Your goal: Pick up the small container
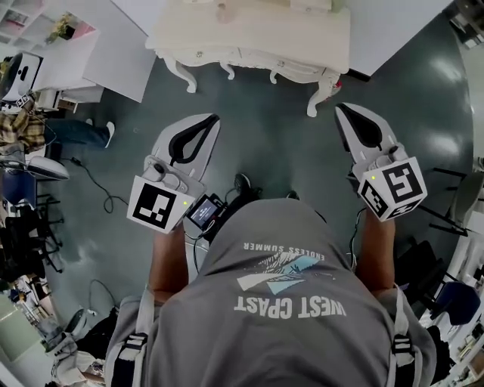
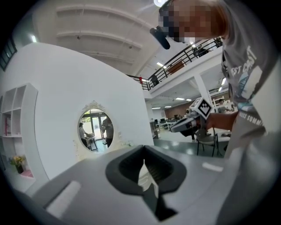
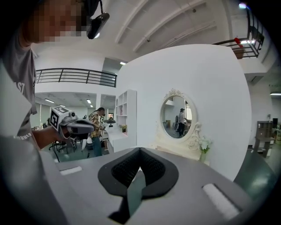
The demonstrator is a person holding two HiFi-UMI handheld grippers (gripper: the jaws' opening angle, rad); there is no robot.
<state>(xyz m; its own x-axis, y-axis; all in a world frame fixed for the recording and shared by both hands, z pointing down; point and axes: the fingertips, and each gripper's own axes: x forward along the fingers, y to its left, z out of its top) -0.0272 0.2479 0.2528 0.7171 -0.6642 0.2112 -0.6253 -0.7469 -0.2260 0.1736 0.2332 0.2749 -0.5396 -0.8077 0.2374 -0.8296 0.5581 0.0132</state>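
A white vanity table [image 1: 302, 45] stands ahead of me across the dark floor. A small pale object [image 1: 221, 11] sits near its back edge; it is too blurred to tell whether it is the small container. My left gripper [image 1: 214, 118] is held out over the floor, short of the table, its jaws shut with nothing between them. The right gripper [image 1: 340, 108] is level with it to the right, also shut and empty. In the left gripper view the pads [image 2: 151, 169] meet in front of an oval mirror [image 2: 94, 128]. The right gripper view shows the same mirror [image 3: 176, 116].
A white desk [image 1: 68, 57] and a person in a plaid shirt [image 1: 23, 128] are at the left. Cables [image 1: 98, 189] trail over the floor there. Dark chairs [image 1: 454, 204] stand at the right. A white wall [image 1: 393, 30] backs the table, with white shelves [image 3: 125, 112] beside it.
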